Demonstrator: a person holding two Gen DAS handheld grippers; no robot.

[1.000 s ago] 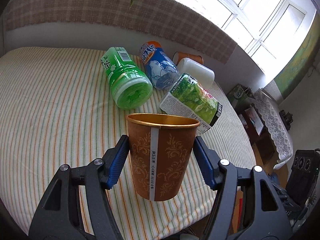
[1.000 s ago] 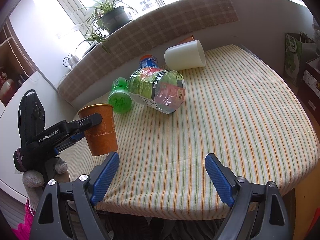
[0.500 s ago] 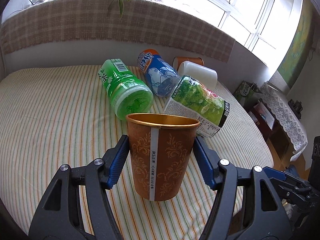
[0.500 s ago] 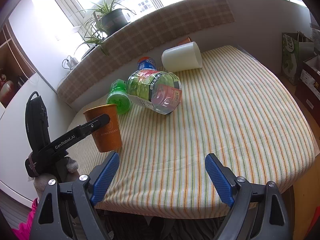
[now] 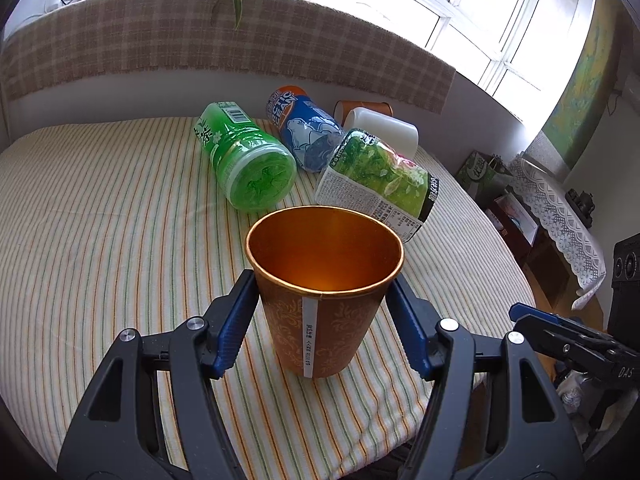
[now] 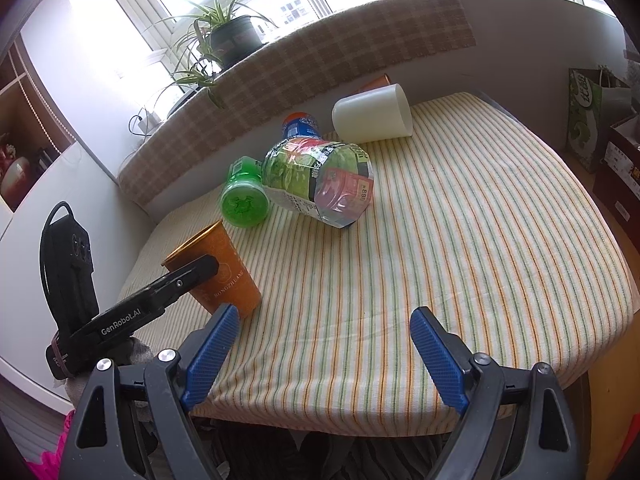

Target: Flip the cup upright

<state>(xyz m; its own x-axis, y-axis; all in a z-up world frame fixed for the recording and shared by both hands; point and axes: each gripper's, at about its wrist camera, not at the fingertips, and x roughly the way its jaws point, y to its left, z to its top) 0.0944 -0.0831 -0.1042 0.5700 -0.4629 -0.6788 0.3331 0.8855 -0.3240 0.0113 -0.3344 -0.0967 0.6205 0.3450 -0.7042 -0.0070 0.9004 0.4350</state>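
Note:
An orange paper cup (image 5: 324, 300) with a gold inside stands mouth up on the striped tablecloth (image 5: 100, 240), tilted a little. My left gripper (image 5: 324, 320) is shut on the cup, one blue pad on each side of it. In the right wrist view the same cup (image 6: 224, 276) stands at the table's left edge with the left gripper's finger across it. My right gripper (image 6: 320, 344) is open and empty above the table's near edge.
Three plastic bottles lie on their sides mid-table: a green one (image 5: 244, 160), a blue one (image 5: 308, 132) and a clear green-labelled one (image 5: 380, 180). A white cup (image 6: 372, 114) and another orange cup (image 5: 362, 108) lie on their sides behind. The table edge (image 6: 400, 420) is close.
The left gripper has tipped forward and lowered the cup onto the cloth, so I see into its mouth. The right gripper has barely moved.

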